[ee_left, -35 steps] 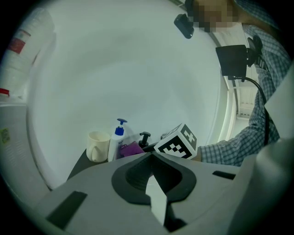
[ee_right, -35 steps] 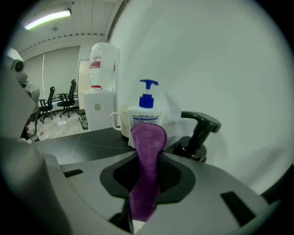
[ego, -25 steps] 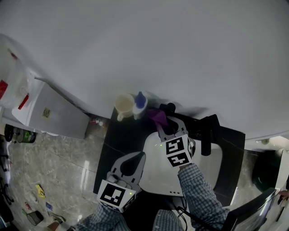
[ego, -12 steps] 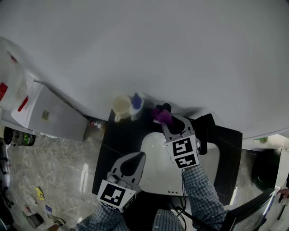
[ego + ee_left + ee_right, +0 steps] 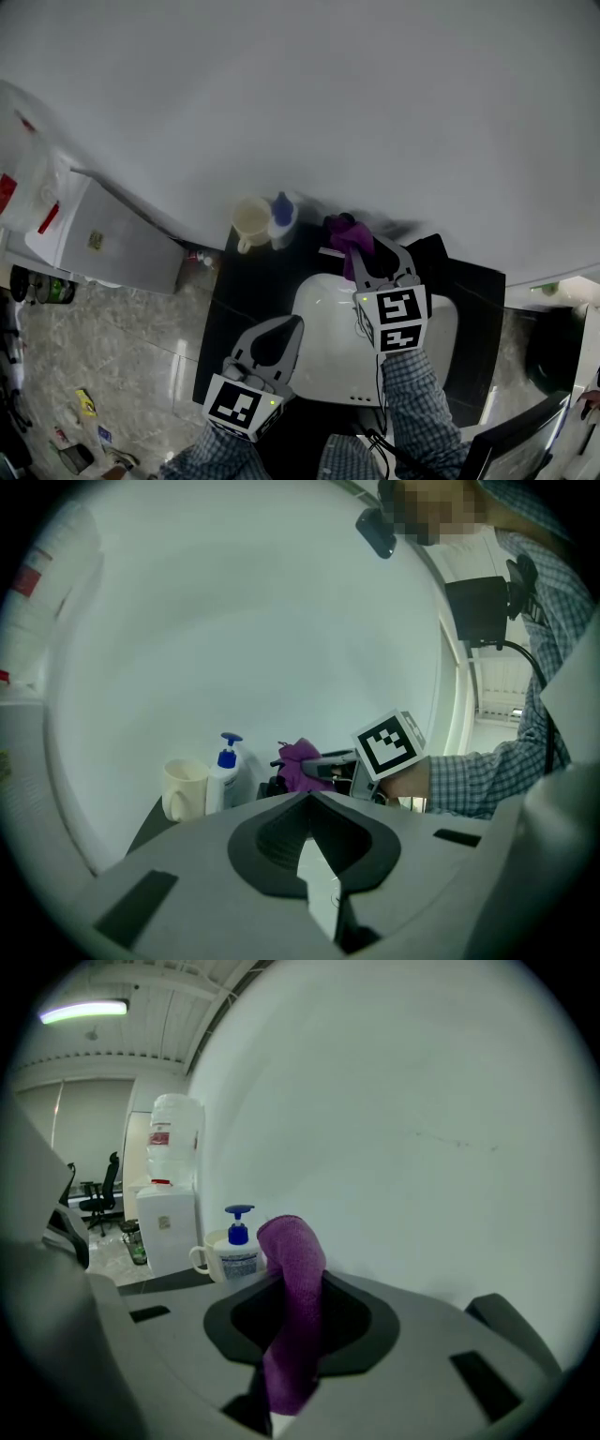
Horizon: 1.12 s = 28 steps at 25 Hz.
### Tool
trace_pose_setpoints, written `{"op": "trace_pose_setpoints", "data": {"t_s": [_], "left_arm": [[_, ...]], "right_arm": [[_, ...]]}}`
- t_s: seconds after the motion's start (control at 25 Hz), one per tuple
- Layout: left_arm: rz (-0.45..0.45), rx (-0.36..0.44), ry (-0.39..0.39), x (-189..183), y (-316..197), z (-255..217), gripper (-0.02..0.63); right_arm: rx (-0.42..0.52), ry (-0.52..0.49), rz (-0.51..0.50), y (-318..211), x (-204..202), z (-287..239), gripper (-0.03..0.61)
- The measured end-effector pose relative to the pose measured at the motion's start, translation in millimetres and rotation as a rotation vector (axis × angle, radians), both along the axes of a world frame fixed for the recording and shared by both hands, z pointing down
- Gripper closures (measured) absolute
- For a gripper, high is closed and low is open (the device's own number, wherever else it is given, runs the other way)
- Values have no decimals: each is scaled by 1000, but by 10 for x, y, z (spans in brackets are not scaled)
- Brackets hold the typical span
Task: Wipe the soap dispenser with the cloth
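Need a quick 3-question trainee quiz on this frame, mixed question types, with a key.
1. True or false: the cloth is touching the soap dispenser.
2. The mug stands: A) right beside the soap dispenser; B) inside the basin; C) on the floor.
3. Fill in: the cloth is clamped in the ___ gripper.

Key:
1. False, they are apart.
2. A.
3. Right. The right gripper holds the cloth.
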<state>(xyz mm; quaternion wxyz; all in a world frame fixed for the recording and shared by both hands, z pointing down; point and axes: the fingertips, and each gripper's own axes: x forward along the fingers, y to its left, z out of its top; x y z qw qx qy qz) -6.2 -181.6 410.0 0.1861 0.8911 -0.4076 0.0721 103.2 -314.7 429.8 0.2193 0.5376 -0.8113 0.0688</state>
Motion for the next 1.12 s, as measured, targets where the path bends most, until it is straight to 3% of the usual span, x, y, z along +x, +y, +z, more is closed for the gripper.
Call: {"op": "trace_pose_setpoints", "data": {"t_s": [0.2, 0.56, 1.12], "left_arm": [[12, 2, 0, 27, -5, 17, 603], [15, -10, -8, 34, 6, 87, 603], [10, -10, -4, -79, -32, 147, 603]], "right_arm": [[10, -47, 127, -78, 277, 39, 489], [-87, -118, 246, -103, 413, 565, 489], [-175, -97, 223, 188, 213, 957, 489]]}}
